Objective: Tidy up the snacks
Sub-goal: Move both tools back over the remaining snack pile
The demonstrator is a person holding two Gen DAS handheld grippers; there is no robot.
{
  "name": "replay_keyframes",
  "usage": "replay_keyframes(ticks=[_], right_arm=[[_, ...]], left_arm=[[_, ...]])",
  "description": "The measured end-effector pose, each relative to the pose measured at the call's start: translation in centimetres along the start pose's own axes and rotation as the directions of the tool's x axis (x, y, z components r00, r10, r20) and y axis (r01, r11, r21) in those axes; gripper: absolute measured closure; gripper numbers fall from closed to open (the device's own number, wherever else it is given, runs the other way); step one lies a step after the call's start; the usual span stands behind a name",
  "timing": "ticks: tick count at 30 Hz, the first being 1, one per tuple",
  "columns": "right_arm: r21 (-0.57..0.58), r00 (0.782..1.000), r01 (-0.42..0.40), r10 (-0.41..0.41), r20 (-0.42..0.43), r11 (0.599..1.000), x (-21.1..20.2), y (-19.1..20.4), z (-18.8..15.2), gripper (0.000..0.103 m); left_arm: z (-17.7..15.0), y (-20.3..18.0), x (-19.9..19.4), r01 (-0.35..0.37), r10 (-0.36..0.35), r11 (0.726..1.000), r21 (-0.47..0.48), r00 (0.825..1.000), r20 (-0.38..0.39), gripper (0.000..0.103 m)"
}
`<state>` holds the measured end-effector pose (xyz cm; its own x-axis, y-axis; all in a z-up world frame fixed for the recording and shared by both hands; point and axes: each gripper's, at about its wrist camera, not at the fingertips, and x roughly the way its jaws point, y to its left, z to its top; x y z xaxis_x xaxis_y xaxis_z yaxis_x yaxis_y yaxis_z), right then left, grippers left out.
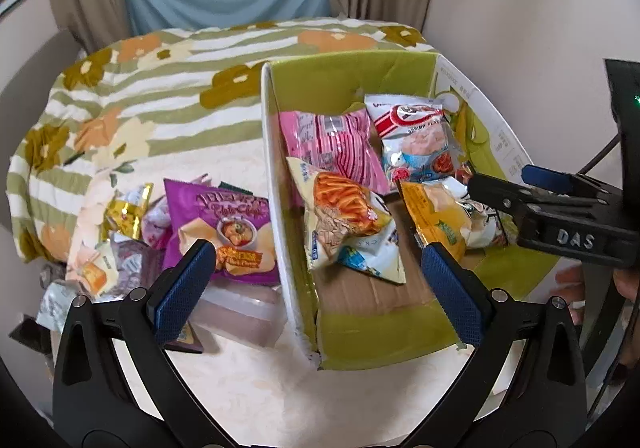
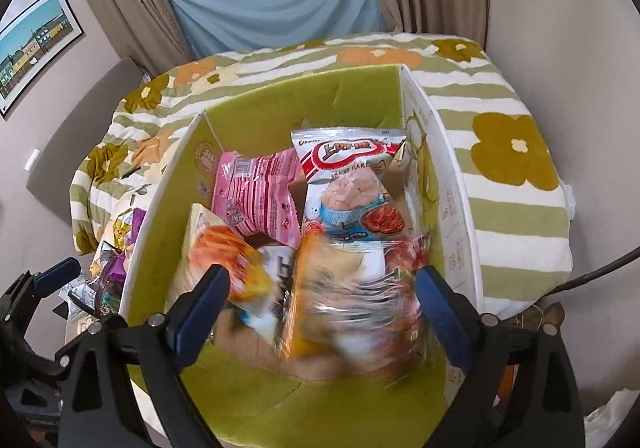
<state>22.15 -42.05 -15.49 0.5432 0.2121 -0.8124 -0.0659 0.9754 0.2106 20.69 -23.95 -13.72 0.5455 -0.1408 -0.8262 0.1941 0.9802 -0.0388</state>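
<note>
A green-lined cardboard box point(image 1: 348, 84) sits on the bed and holds a pink bag point(image 1: 340, 144), a shrimp-flake bag point(image 1: 416, 136) and an orange stick-snack bag point(image 1: 344, 224). My right gripper point(image 2: 320, 304) is open above the box; a yellow-orange chip bag point(image 2: 344, 288) is motion-blurred between its fingers, apparently loose. In the left wrist view that bag point(image 1: 444, 216) lies in the box at the right gripper's fingertips point(image 1: 480, 184). My left gripper point(image 1: 316, 268) is open and empty over the box's left wall. A purple chip bag point(image 1: 224, 224) lies outside on the left.
Several more snack packets point(image 1: 124, 216) lie in a pile left of the box on the floral quilt point(image 1: 160, 96). A clear plastic container point(image 1: 240, 312) lies by the box's near-left corner. Walls and curtains stand close behind the bed.
</note>
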Motion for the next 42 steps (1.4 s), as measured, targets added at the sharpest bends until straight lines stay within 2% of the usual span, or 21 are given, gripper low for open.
replay_keyframes(ticks=[4, 8, 13, 15, 19, 27, 30, 35, 42], right_arm=[[-0.026, 1.0, 0.012, -0.012, 0.003, 1.0, -0.6, 0.1, -0.5, 0.01], [-0.007, 1.0, -0.01, 0.01, -0.014, 1.0, -1.2, -0.2, -0.6, 0.01], [-0.051, 0.999, -0.03, 0.031, 0.022, 0.998, -3.3, 0.6, -0.7, 0.01], [-0.069, 0.999, -0.038, 0.04, 0.03, 0.997, -4.1, 1.3, -0.6, 0.01], [-0.085, 0.994, -0.092, 0.097, 0.056, 0.992, -5.8, 2.9, -0.7, 0.01], [-0.162, 0.982, -0.149, 0.166, 0.091, 0.975, -7.7, 9.9, -1.7, 0.01], [-0.176, 0.979, -0.161, 0.18, 0.098, 0.971, -7.6, 13.1, -2.5, 0.01], [-0.168, 0.977, -0.181, 0.197, 0.079, 0.969, -6.8, 18.6, -3.8, 0.01], [-0.13, 0.981, -0.168, 0.179, 0.072, 0.977, -5.3, 24.8, -5.0, 0.01]], left_arm=[[-0.1, 0.1, 0.2, 0.01, -0.011, 1.0, -0.006, 1.0, -0.006, 0.001], [-0.1, 0.1, -0.5, 0.01, -0.01, 1.0, -0.004, 1.0, 0.006, 0.001], [-0.8, 1.4, -3.0, -0.003, 0.004, 1.0, -0.022, 1.0, 0.027, 0.001], [-1.3, 2.5, -4.5, -0.03, 0.031, 0.999, -0.037, 0.999, 0.037, 0.001], [-2.2, 4.8, -7.2, -0.049, 0.055, 0.996, -0.077, 0.996, 0.069, 0.001], [-5.4, 13.0, -11.8, -0.07, 0.09, 0.984, -0.163, 0.989, 0.119, 0.001], [-6.4, 16.2, -12.7, -0.087, 0.106, 0.981, -0.173, 0.989, 0.104, 0.001], [-7.7, 21.8, -13.9, -0.083, 0.101, 0.98, -0.183, 0.991, 0.092, 0.001], [-9.2, 29.7, -13.2, -0.039, 0.049, 0.981, -0.188, 0.998, 0.049, 0.001]])
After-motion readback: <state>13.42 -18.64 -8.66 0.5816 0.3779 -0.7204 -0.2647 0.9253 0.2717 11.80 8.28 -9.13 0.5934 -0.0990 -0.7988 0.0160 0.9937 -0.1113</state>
